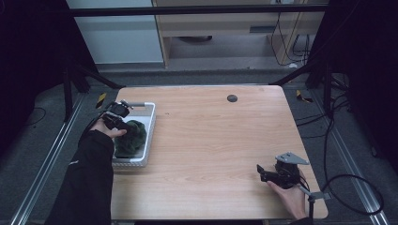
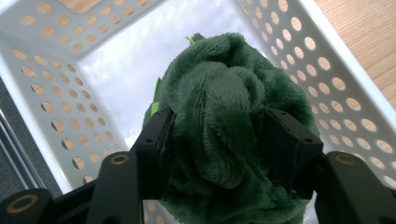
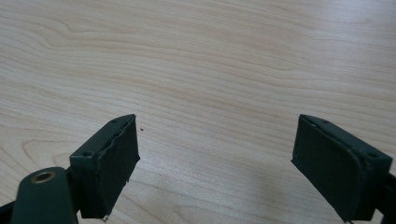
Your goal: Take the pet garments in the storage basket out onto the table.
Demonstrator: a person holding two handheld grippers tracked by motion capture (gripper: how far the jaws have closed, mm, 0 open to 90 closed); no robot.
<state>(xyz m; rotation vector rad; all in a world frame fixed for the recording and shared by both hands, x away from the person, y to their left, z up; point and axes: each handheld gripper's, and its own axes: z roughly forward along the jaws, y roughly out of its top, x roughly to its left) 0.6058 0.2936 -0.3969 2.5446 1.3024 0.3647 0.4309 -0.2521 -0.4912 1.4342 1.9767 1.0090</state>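
A dark green fluffy cloth (image 2: 219, 93) lies bunched in a white perforated basket (image 2: 327, 84) at the table's left side. My left gripper (image 2: 219, 140) reaches into the basket, and both black pads press into the cloth's sides. From above, the left gripper (image 1: 123, 127) sits at the left edge of the cloth (image 1: 136, 137) inside the basket (image 1: 151, 123). My right gripper (image 1: 259, 172) rests near the front right corner of the table, held by a hand. Its jaws stand wide apart in the right gripper view (image 3: 215, 158), with bare wood between them.
The wooden table (image 1: 211, 136) has a small dark round cap (image 1: 232, 98) near its far edge. A black cable (image 1: 347, 187) trails off the right gripper over the floor. Dark frame struts stand at both far corners.
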